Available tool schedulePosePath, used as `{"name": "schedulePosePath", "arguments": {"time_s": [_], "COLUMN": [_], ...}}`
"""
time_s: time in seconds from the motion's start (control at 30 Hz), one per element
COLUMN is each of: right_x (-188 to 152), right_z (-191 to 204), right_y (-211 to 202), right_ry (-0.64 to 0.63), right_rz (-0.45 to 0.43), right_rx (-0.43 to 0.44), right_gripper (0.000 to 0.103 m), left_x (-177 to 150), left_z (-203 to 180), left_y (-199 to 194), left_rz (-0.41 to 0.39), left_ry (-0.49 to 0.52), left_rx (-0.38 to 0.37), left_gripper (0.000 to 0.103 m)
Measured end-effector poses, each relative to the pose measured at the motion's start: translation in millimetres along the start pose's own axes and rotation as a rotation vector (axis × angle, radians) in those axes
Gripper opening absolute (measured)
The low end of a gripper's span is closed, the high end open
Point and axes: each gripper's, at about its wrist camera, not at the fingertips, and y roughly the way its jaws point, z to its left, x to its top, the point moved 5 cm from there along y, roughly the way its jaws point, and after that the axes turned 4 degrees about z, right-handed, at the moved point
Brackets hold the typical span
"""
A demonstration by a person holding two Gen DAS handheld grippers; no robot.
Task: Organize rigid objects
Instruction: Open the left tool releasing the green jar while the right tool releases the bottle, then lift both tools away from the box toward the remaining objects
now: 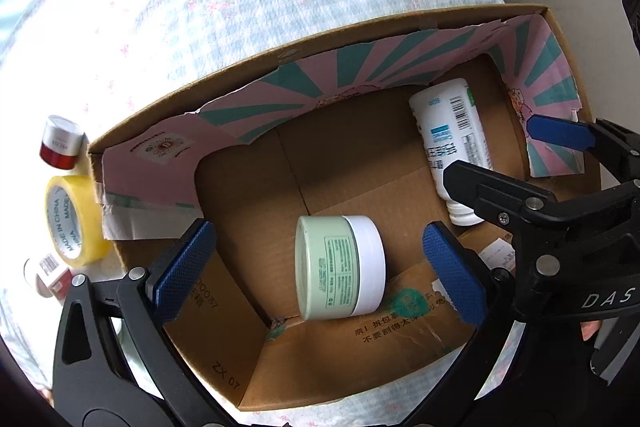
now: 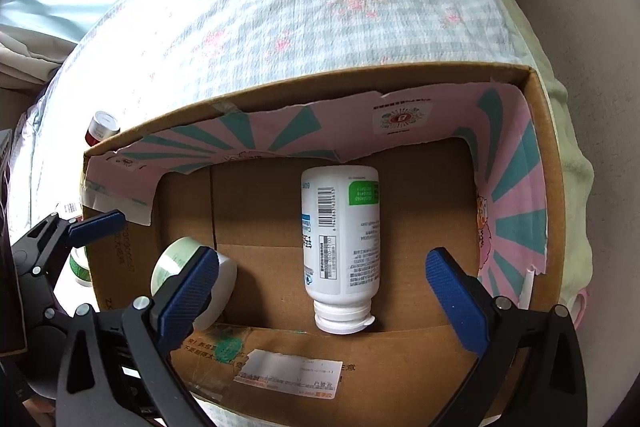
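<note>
An open cardboard box [image 1: 256, 359] with a pink and teal lining rests on a flowered bedspread. A pale green jar with a white lid [image 1: 340, 267] lies on its side on the box floor. My left gripper [image 1: 318, 247] hangs open above it, pads well clear on both sides. A white bottle [image 2: 344, 247] lies flat in the box, cap toward me, and my right gripper [image 2: 322, 259] stands open over it without touching. The jar [image 2: 180, 263] shows partly behind the right gripper's left finger. The bottle [image 1: 452, 143] lies at the box's right end.
Left of the box on the bedspread stand a small red jar with a silver lid [image 1: 60, 143], a yellow tape roll [image 1: 72, 223] and another red item with a barcode [image 1: 48, 275]. The right gripper's fingers [image 1: 560, 133] reach in over the box's right wall.
</note>
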Motion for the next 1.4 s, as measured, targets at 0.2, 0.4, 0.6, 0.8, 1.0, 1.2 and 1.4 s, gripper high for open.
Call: {"name": "schedulePosePath", "arguments": {"time_s": [0.2, 0.4, 0.6, 0.8, 1.0, 1.2, 1.4], "right_x": [8, 11, 2, -11, -29, -49, -70], "right_z": [-1, 9, 24, 57, 99, 144, 194], "right_y": [-13, -65, -134, -184, -225, -244, -250], "right_ry": [0.002, -0.026, -0.045, -0.11, -0.199, -0.266, -0.327], "right_rz": [0.014, -0.077, -0.109, -0.186, -0.272, -0.33, -0.365], "right_rx": [0.002, -0.032, -0.054, -0.119, -0.095, -0.037, -0.001], "right_gripper": [0.103, 0.103, 0.103, 0.103, 0.103, 0.103, 0.103], "left_x": [6, -4, -22, -61, -104, -153, -195], "left_z": [-9, -10, -7, 14, 55, 110, 177], "left_y": [-19, -72, -139, -218, -278, -318, -332], "left_rz": [-0.026, -0.093, -0.191, -0.287, -0.375, -0.442, -0.468], "left_ry": [0.004, -0.004, -0.015, -0.056, -0.159, -0.231, -0.226], "left_rx": [0.007, 0.016, 0.031, 0.045, 0.058, 0.072, 0.119], "left_gripper": [0.103, 0.103, 0.103, 0.103, 0.103, 0.103, 0.103]}}
